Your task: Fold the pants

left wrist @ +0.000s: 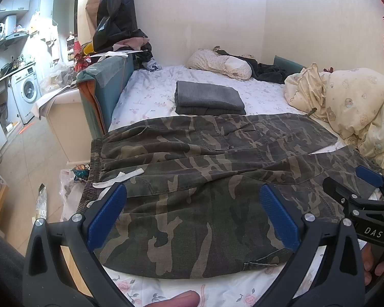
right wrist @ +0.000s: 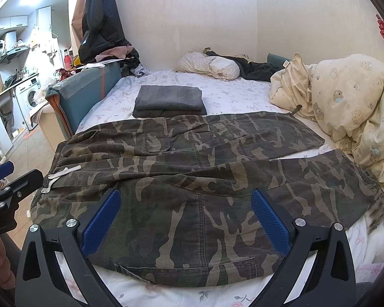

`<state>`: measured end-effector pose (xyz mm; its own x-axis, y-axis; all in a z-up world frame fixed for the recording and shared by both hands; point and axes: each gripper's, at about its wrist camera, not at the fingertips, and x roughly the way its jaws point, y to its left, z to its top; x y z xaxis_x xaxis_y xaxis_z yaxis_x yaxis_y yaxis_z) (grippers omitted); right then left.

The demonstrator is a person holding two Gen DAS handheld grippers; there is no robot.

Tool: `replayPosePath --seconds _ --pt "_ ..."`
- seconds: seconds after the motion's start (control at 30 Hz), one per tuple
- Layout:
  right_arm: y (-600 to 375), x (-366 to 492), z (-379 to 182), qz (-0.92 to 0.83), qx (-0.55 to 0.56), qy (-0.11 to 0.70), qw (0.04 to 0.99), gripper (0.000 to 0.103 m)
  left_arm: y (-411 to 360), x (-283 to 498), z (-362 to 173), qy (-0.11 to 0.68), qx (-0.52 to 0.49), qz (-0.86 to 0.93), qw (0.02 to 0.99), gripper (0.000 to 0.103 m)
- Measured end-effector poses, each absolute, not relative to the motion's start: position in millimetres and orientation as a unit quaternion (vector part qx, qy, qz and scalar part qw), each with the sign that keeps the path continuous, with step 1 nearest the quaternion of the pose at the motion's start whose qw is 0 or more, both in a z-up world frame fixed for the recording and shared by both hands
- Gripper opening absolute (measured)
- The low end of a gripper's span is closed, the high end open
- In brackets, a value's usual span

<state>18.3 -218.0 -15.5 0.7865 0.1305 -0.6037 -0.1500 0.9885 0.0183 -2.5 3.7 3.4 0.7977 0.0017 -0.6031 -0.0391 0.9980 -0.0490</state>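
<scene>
Camouflage pants [left wrist: 192, 168] [right wrist: 192, 163] lie spread flat across the bed, waistband with a white drawstring [left wrist: 120, 179] at the left, both legs running to the right. My left gripper [left wrist: 192, 192] hovers open above the near leg close to the waist end, nothing between its blue pads. My right gripper [right wrist: 185, 197] is open too, over the middle of the near leg. Each gripper shows at the edge of the other's view: the right one [left wrist: 366, 179], the left one [right wrist: 2, 176].
Folded grey pants [left wrist: 207, 98] [right wrist: 169, 101] lie on the floral sheet [left wrist: 151, 94] behind the camouflage pair. A bunched cream duvet [left wrist: 355, 107] fills the right side. A pillow [left wrist: 220, 62] and dark clothes lie by the wall. Floor and clutter are left of the bed.
</scene>
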Motion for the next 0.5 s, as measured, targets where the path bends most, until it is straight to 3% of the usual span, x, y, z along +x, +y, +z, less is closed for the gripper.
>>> replayPosePath --seconds 0.5 --pt "-222.3 15.0 -8.4 0.08 -0.001 0.311 0.947 0.103 4.2 1.3 -6.5 0.334 -0.023 0.012 0.942 0.103"
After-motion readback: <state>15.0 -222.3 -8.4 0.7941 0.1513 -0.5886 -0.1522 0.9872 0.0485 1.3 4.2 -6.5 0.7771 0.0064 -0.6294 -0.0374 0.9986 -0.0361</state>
